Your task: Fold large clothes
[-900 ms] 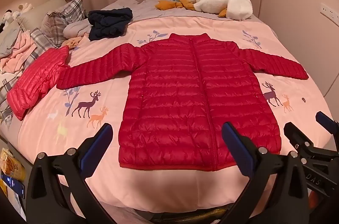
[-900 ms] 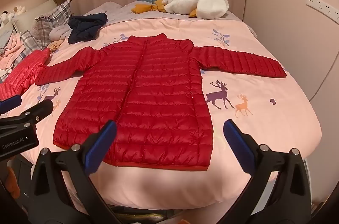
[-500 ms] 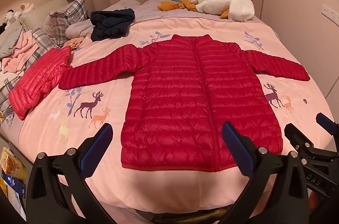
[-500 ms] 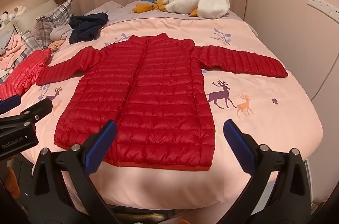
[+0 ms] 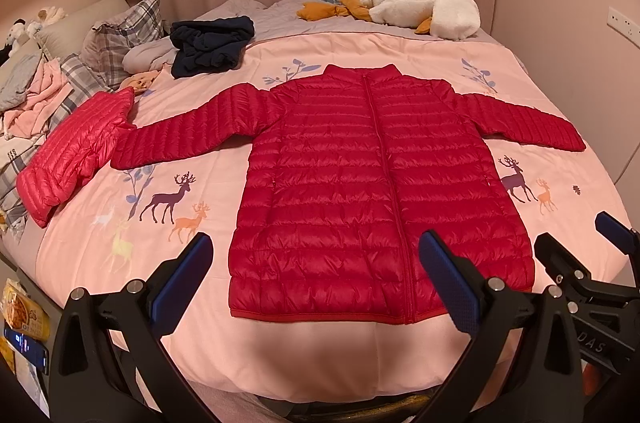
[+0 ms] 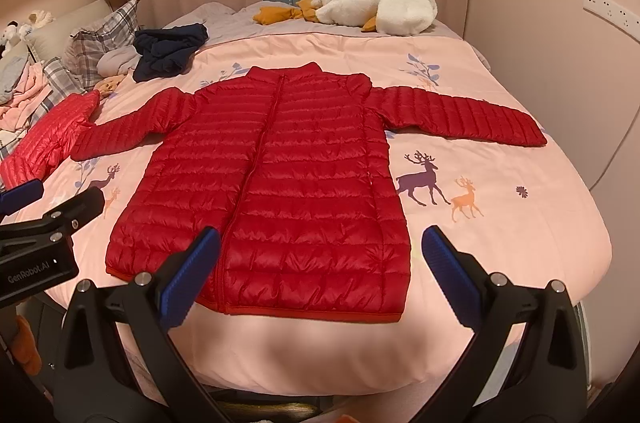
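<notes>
**Red puffer jacket spread flat ahead of both grippers**

Red puffer jacket (image 5: pixel 372 183) lies face up on the pink bed cover (image 5: pixel 304 355), zipped, sleeves stretched out to either side, hem nearest the cameras. The left gripper (image 5: pixel 316 279) hovers just short of the hem, its blue-padded fingers (image 5: pixel 182 279) spread wide and holding nothing; the jacket's lower body sits straight ahead between them. The right gripper (image 6: pixel 318 271) hovers likewise over the bed's near edge, fingers (image 6: pixel 448 273) spread wide and empty, with the hem's right corner ahead between them. Each gripper shows at the edge of the other's view, side by side and apart. Far left of the left gripper lies a lighter red jacket (image 5: pixel 72 151), touching the spread sleeve's cuff. Beyond are a dark navy garment (image 5: pixel 210 45) and a white plush goose (image 5: pixel 424 9).
</notes>
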A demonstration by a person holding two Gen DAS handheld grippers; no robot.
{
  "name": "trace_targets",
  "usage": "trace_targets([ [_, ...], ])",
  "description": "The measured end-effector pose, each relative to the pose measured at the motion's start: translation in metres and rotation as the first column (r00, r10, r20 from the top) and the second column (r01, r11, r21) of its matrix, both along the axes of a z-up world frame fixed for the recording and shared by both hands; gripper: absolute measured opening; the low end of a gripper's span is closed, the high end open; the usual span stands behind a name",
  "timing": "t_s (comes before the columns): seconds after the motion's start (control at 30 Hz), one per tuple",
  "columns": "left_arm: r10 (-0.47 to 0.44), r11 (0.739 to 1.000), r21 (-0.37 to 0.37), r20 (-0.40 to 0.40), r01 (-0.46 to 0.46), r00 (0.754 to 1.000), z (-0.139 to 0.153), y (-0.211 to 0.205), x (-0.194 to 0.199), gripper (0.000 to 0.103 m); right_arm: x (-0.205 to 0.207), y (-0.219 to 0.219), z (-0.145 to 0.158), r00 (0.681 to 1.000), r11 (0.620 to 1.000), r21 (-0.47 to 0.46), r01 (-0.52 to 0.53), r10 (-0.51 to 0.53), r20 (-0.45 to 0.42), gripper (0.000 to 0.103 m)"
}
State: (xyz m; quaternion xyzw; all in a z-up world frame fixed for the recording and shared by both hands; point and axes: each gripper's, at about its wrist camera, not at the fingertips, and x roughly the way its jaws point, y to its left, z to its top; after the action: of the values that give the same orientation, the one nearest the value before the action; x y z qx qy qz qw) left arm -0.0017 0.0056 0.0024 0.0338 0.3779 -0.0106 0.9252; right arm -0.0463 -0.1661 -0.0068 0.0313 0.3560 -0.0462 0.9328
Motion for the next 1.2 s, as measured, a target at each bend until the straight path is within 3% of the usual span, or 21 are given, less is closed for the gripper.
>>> trace_targets([
  [1.2, 0.001, 1.0, 0.005, -0.002, -0.001, 1.0, -0.0039, -0.0021, 0.0001, 0.102, -0.0003, 0.0008, 0.0001, 1.0, 1.0, 0.004, -0.003, 0.003, 0.0, 0.101],
])
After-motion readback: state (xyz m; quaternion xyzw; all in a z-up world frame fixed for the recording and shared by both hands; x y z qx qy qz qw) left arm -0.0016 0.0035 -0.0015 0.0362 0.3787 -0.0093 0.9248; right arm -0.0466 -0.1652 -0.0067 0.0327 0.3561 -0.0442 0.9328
